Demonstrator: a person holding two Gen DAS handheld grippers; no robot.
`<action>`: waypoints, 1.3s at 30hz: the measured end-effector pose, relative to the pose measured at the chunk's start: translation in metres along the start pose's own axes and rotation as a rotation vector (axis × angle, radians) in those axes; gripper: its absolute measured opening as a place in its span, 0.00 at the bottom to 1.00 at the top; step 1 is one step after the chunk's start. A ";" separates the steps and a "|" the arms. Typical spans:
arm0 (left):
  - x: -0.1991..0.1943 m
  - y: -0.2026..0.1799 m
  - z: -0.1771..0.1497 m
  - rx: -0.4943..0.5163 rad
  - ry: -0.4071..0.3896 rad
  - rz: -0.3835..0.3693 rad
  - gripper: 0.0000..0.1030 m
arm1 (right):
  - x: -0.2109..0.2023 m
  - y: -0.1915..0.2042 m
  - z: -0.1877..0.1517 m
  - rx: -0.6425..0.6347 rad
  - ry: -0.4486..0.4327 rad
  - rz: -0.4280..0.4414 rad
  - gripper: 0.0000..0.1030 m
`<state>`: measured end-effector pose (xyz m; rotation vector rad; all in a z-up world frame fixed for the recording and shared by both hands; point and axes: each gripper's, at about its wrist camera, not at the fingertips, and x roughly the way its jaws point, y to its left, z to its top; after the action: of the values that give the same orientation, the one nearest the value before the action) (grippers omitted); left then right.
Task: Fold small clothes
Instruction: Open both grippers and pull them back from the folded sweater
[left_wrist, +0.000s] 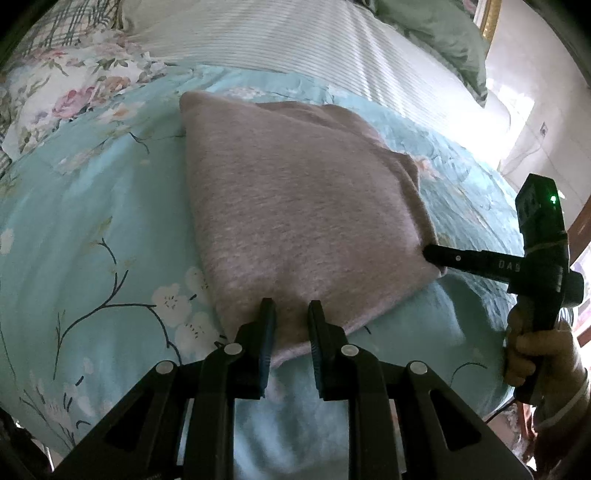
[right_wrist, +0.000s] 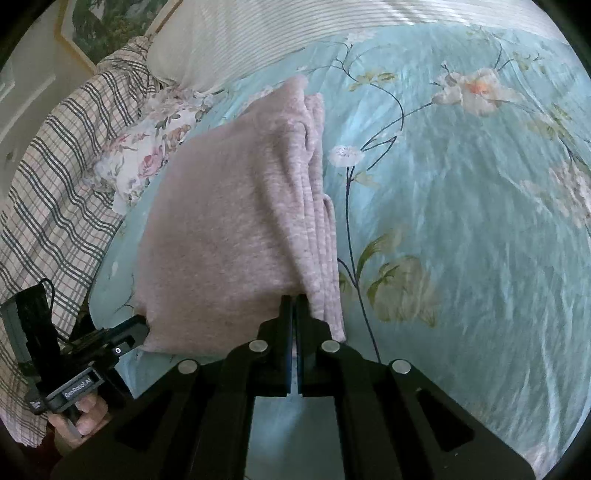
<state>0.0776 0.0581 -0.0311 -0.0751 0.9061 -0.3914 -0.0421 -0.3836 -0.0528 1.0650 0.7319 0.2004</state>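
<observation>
A folded pink knit garment (left_wrist: 295, 206) lies on a light blue floral bedspread (left_wrist: 92, 229); it also shows in the right wrist view (right_wrist: 229, 229). My left gripper (left_wrist: 291, 310) is open, its fingers standing over the garment's near edge with a gap between them. My right gripper (right_wrist: 294, 302) is shut on the garment's near right corner, where several folded layers stack. The right gripper also shows in the left wrist view (left_wrist: 432, 256), at the garment's right corner. The left gripper shows in the right wrist view (right_wrist: 138, 328), at the garment's near left corner.
A striped white pillow (left_wrist: 288, 37) and a green pillow (left_wrist: 443, 33) lie at the head of the bed. A floral cloth (left_wrist: 74, 85) and a plaid cloth (right_wrist: 55, 177) lie left of the garment. The bed's edge (left_wrist: 491, 398) drops off at the right.
</observation>
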 end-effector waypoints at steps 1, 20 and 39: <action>-0.001 0.002 -0.001 -0.007 -0.002 -0.004 0.18 | 0.000 0.001 -0.001 0.000 -0.001 -0.001 0.01; -0.050 0.015 -0.033 -0.043 -0.009 0.134 0.71 | -0.065 0.035 -0.045 -0.078 -0.134 -0.125 0.68; -0.067 0.008 -0.043 0.014 0.021 0.405 0.81 | -0.067 0.043 -0.076 -0.123 -0.091 -0.169 0.87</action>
<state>0.0095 0.0940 -0.0087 0.1249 0.9143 -0.0210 -0.1327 -0.3400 -0.0071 0.8849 0.7143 0.0506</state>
